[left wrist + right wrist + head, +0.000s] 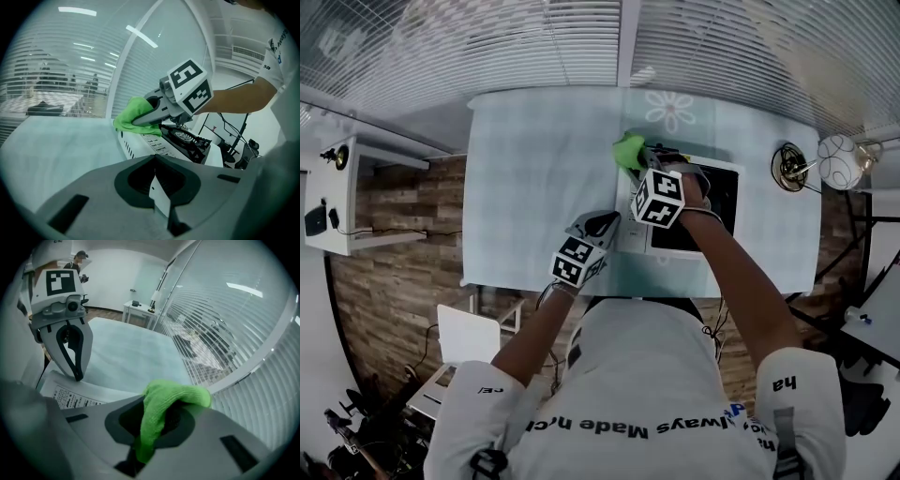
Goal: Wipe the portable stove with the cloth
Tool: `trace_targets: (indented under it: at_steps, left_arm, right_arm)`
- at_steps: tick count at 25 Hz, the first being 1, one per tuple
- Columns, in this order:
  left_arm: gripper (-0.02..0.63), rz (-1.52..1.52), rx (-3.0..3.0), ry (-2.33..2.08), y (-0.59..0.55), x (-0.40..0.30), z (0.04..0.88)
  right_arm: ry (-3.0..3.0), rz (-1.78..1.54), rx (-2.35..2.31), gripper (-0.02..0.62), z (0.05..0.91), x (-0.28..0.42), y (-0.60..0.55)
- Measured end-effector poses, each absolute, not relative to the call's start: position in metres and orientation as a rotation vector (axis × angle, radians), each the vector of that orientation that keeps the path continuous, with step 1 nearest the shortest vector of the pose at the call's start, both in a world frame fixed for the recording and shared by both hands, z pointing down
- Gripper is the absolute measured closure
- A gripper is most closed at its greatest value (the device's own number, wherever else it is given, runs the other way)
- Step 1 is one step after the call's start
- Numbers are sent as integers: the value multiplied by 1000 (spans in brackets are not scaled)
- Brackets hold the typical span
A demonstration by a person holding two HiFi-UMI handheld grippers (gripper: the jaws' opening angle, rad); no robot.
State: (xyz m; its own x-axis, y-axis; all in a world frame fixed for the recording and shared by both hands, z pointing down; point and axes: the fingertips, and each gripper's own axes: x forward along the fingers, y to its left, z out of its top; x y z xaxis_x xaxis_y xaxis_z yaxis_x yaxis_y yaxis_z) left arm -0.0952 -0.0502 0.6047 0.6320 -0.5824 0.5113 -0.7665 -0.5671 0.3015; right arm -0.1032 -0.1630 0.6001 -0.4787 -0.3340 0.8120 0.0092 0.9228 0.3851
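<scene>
Counts: 1 portable stove [727, 169], 1 green cloth [628, 150], 2 grippers, 1 table [534, 187].
Stove: white body with a black burner top, on the right half of the table, its front edge close to the table's near edge.
Cloth: bunched at the stove's far-left corner, touching the white rim.
Right gripper [639, 161]: reaches across the stove, jaws clamped on the cloth; a green fold fills the gap and spills over the upper jaw.
Left gripper [605, 225]: at the stove's near-left edge, jaws drawn together on a thin white lip of the stove, tips meeting in a point.
Open room: the table's left half lies bare beside the stove; a narrower bare strip runs to its right.
Surface: pale teal tablecloth with a flower print at the far edge.
Room: slatted blinds [487, 47] behind glass past the table's far side, wood-plank floor [394, 281], 1 white side table [356, 202] to the left.
</scene>
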Motion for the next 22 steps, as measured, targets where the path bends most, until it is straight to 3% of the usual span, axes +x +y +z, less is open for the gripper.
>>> trace_targets:
  at_steps: [22]
  left_arm:
    - [601,487,2323,-1138,-50,-124,595]
  right_arm:
    - [-2025,-360,104,569,603,-99,-49]
